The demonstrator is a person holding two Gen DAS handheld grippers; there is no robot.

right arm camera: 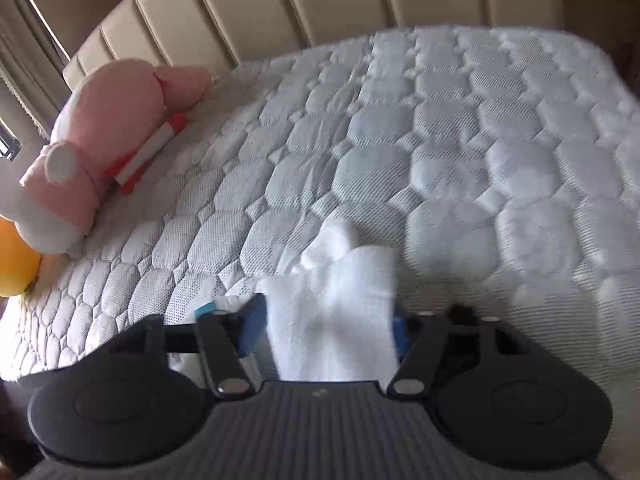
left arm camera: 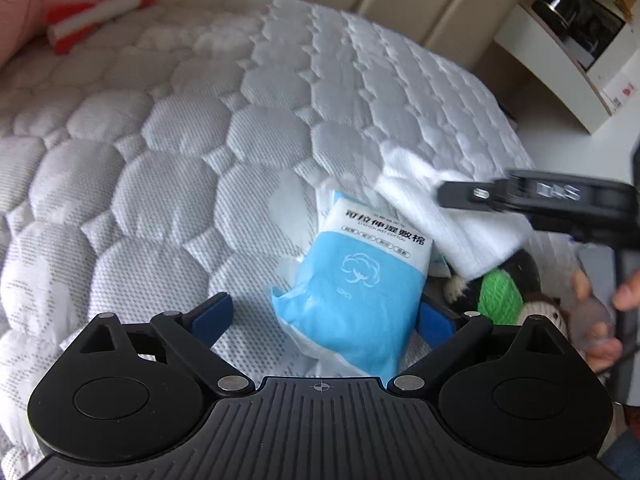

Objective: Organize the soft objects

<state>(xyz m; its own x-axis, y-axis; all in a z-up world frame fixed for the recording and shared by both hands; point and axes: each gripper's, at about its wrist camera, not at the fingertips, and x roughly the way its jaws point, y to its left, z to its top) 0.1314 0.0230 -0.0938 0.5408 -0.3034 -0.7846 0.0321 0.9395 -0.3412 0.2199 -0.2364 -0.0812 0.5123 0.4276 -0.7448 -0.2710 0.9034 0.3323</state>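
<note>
A blue and white pack of cotton pads [left arm camera: 360, 280] lies on the quilted white mattress [left arm camera: 180, 160], between the fingers of my left gripper [left arm camera: 323, 317]. That gripper is open and its blue pads stand clear of the pack. A folded white cloth [right arm camera: 336, 320] rests on the mattress [right arm camera: 440, 140] between the fingers of my right gripper [right arm camera: 326, 330], which is open around it. In the left wrist view the same cloth [left arm camera: 460, 232] lies just right of the pack, partly over it, under my right gripper [left arm camera: 460, 194].
A pink plush toy [right arm camera: 108, 128] with a red and white striped piece [right arm camera: 148, 152] lies at the far left by the beige headboard [right arm camera: 320, 0]. Small knitted toys [left arm camera: 500, 292] sit at the mattress's right edge. A hand [left arm camera: 628, 292] and a bedside shelf [left arm camera: 560, 60] are on the right.
</note>
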